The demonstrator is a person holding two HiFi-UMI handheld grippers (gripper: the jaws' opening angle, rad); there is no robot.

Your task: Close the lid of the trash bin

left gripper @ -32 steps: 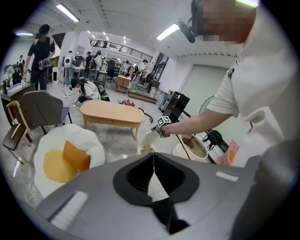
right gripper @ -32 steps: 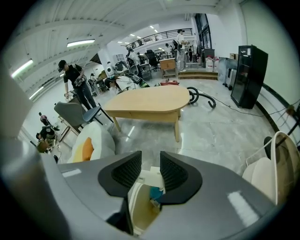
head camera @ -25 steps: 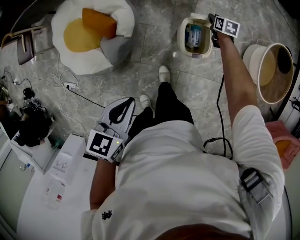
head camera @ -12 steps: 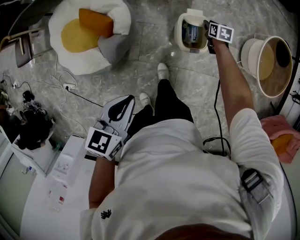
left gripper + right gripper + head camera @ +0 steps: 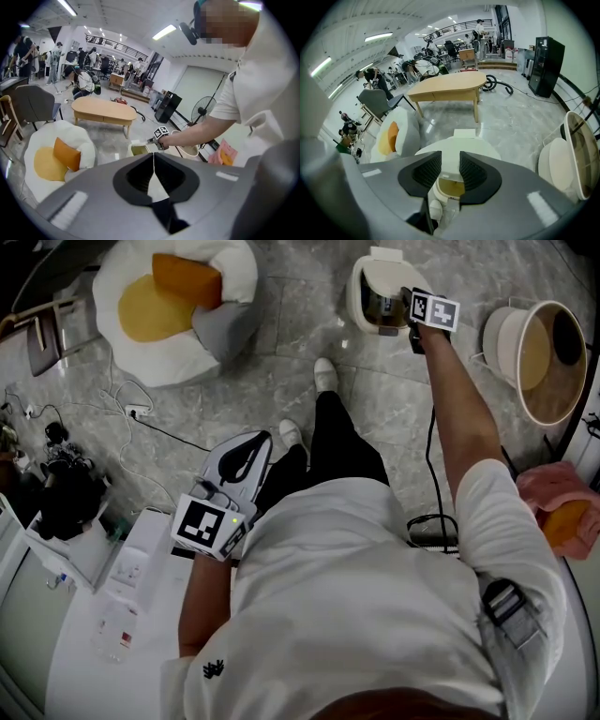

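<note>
A cream trash bin (image 5: 367, 298) stands on the marble floor at the top of the head view. Its white lid (image 5: 457, 151) is tilted partway down, and a yellowish gap (image 5: 452, 187) still shows under the front lip. My right gripper (image 5: 414, 322) reaches over the bin's right front edge at arm's length. Its jaws stand a little apart, either side of the lid's front lip (image 5: 449, 177); I cannot tell if they touch it. My left gripper (image 5: 236, 465) hangs low by the person's left leg, shut and empty.
A white beanbag with an orange cushion (image 5: 173, 296) lies at the upper left. A second cream bucket (image 5: 544, 362) stands right of the bin. Cables (image 5: 141, 413) trail across the floor. A white table (image 5: 103, 615) is at the lower left, a wooden table (image 5: 450, 86) beyond the bin.
The right gripper has moved left and further away over the bin. The lid has swung down, hiding the contents that showed a second ago. The left gripper has stayed put.
</note>
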